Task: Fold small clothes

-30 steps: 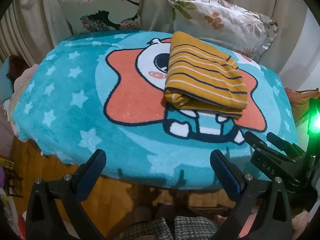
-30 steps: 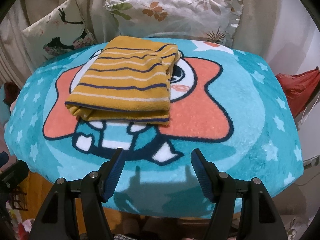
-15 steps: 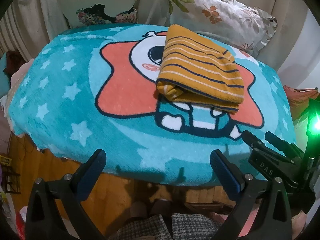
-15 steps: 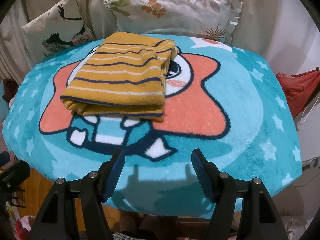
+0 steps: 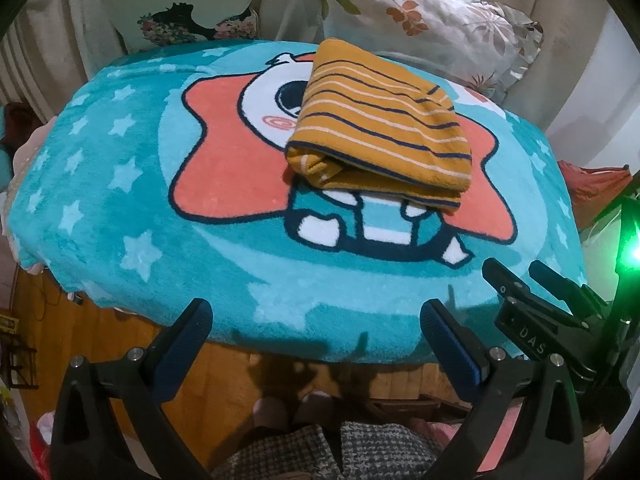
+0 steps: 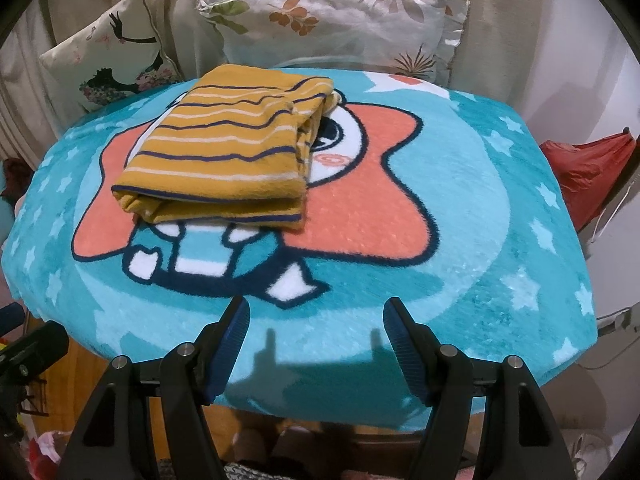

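A mustard-yellow garment with navy and white stripes (image 5: 380, 128) (image 6: 228, 152) lies folded into a thick rectangle on the teal cartoon blanket (image 5: 140, 200) (image 6: 460, 240). It rests over the star figure at the middle of the blanket. My left gripper (image 5: 316, 332) stands open at the blanket's near edge, well short of the garment, with nothing between its fingers. Just as far back, my right gripper (image 6: 316, 336) is open and holds nothing. The right gripper's black body (image 5: 552, 320) shows at the lower right of the left wrist view.
Two printed pillows (image 5: 188, 8) (image 6: 344, 16) lean against the curtain behind the blanket. A red cloth (image 6: 592, 168) hangs at the right. Below the near edge are a wooden panel (image 5: 120, 352) and a person's checked trousers (image 5: 328, 452).
Both grippers have drawn back and risen a little from the blanket, so the folded garment sits farther off. The garment itself has not moved. Both stay open.
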{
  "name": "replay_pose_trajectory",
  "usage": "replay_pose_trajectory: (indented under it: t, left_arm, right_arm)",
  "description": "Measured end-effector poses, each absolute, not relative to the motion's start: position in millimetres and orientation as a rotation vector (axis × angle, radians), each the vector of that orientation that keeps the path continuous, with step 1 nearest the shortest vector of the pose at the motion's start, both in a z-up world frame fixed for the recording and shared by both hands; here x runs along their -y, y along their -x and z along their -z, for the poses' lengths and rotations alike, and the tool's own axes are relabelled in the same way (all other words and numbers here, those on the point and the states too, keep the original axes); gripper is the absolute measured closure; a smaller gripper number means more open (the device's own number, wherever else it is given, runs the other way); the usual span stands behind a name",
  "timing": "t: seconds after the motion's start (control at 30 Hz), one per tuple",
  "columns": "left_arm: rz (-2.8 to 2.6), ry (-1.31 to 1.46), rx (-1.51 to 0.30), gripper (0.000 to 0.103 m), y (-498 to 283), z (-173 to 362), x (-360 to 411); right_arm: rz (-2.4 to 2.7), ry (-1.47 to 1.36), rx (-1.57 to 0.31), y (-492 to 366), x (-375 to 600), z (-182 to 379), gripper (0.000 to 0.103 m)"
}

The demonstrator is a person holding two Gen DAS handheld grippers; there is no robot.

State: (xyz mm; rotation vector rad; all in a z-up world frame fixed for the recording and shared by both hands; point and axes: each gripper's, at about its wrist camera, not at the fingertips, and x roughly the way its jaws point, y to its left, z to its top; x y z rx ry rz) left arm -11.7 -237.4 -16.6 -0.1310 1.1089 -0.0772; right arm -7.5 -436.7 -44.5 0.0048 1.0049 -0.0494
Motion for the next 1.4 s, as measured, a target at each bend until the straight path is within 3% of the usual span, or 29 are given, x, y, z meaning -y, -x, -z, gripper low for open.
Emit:
replay_pose_trajectory:
  t: [1.4]
  left_arm:
    - [0.089, 0.118, -1.157, 0.000, 2.7, 28.0, 248.9]
  right_arm:
    - [0.049, -0.014, -0.998, 3.6, 443.7, 49.6, 0.026]
